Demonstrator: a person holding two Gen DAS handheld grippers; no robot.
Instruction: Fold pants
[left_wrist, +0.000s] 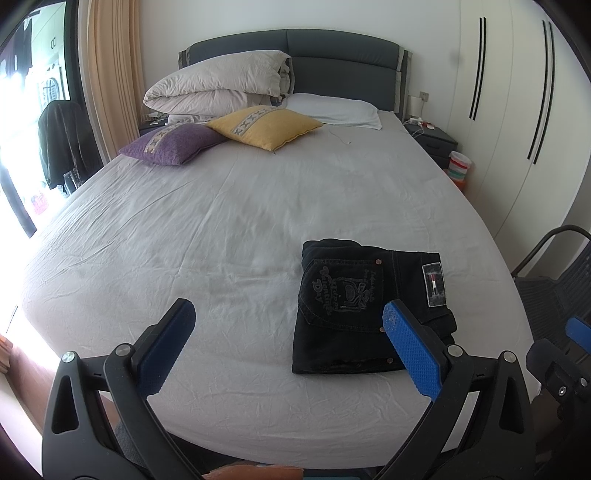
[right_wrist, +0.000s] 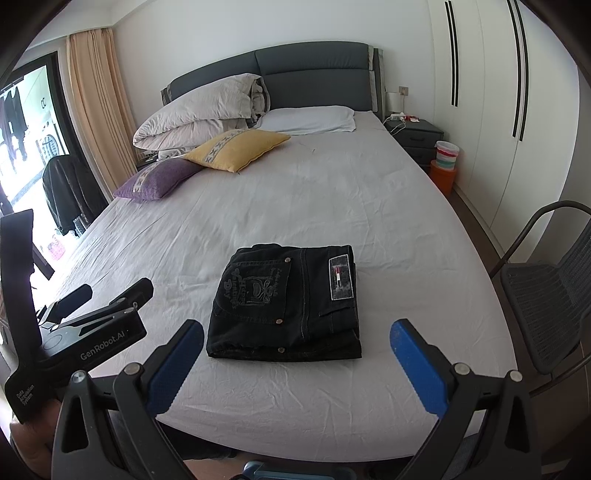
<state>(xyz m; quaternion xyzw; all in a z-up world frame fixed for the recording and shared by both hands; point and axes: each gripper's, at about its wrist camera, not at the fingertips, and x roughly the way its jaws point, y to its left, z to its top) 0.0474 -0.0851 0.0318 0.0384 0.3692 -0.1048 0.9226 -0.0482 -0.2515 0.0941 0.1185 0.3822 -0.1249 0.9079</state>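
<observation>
Black jeans lie folded into a compact square on the grey bed sheet, back pocket embroidery and a waist patch facing up. In the right wrist view the same pants rest near the foot of the bed. My left gripper hovers open in front of the bed, its right finger overlapping the jeans' lower right part in the image. My right gripper is open too, held back from the pants with nothing between its blue pads. The left gripper also shows at the left of the right wrist view.
A purple cushion, a yellow cushion, a folded duvet and a white pillow sit at the headboard end. A mesh chair stands right of the bed, beside a nightstand and wardrobe doors.
</observation>
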